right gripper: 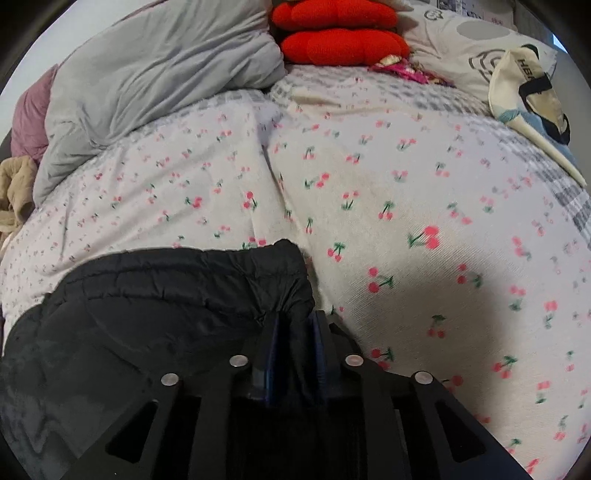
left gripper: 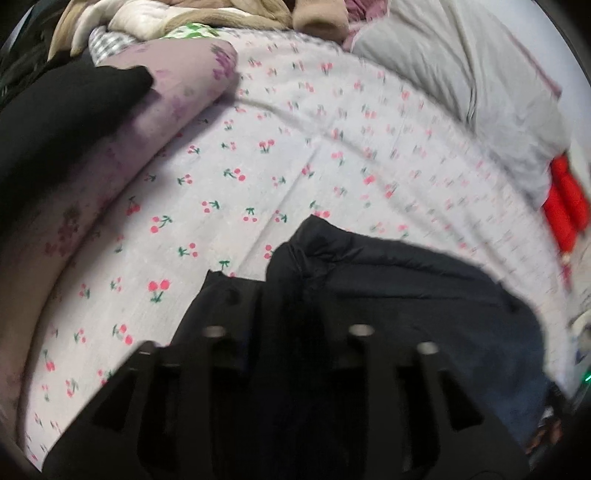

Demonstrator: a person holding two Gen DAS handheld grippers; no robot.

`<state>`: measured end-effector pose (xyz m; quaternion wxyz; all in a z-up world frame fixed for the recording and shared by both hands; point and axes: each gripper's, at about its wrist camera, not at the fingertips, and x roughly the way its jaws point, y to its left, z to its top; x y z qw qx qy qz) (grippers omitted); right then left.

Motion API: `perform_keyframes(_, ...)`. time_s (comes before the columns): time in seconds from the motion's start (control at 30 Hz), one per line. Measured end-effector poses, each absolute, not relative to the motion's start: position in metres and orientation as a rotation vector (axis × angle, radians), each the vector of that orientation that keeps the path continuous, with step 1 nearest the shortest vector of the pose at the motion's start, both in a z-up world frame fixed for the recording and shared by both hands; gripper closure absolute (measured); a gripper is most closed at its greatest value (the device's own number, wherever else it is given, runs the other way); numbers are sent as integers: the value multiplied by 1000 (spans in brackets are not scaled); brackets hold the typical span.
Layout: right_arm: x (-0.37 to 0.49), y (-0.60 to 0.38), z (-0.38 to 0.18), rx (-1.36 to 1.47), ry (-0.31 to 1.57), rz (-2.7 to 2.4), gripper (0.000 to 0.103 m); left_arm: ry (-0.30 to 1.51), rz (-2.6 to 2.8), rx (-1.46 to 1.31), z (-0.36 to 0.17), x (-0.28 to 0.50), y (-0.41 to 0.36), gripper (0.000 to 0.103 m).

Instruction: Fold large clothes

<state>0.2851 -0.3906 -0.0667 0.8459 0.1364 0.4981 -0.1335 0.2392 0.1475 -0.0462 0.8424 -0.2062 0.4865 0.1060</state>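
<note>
R gripper (right gripper: 295, 325) pinches the black jacket (right gripper: 177, 295) at its hem corner, fabric betw the pads. L gripper (left gripper: 291, 295) is buried in jacket (left gripper: 388, 295) folds, fingers' state can't tell. Jacket lies at near edge of cherry-print sheet (right gripper: 406, 184), open sheet beyond. Far: grey duvet (right gripper: 155, 70), red cushions (right gripper: 340, 33), purple blanket (left gripper: 159, 114) at left.

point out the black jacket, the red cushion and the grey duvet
black jacket (right gripper: 177, 295): right wrist view, on its puffy quilted fabric left of the gripper
red cushion (right gripper: 340, 46): right wrist view, on the lower lobe
grey duvet (right gripper: 159, 70): right wrist view, on its crumpled middle
</note>
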Motion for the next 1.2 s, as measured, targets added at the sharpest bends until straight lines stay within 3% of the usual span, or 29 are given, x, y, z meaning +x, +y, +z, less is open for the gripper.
perform_keyframes(0.07,275,-396,-48,329,995,-276,70,959,225,-473,-26,226,153,42)
perform_keyframes(0.13,264,-397,-28,337,923,-286,31,903,221,-451,-4,213,151,41)
perform_keyframes(0.2,250,-395,-8,326,846,-303,27,886,200,-415,9,203,144,36)
perform_keyframes(0.37,224,-379,13,406,853,-211,27,884,112,-329,23,169,110,35)
perform_keyframes(0.8,181,-284,22,300,1002,40,28,1019,43,-328,5,124,77,35)
perform_keyframes(0.87,177,-268,20,282,1021,85,36,1044,59,-360,-1,118,85,35)
perform_keyframes(0.93,171,-254,19,279,1036,141,64,1063,63,-397,-7,112,95,35)
perform_keyframes(1.0,168,-243,18,289,1047,186,75,1070,59,-407,-9,105,101,35)
perform_keyframes(1.2,158,-207,15,243,1061,262,75,1076,84,-356,-18,90,110,35)
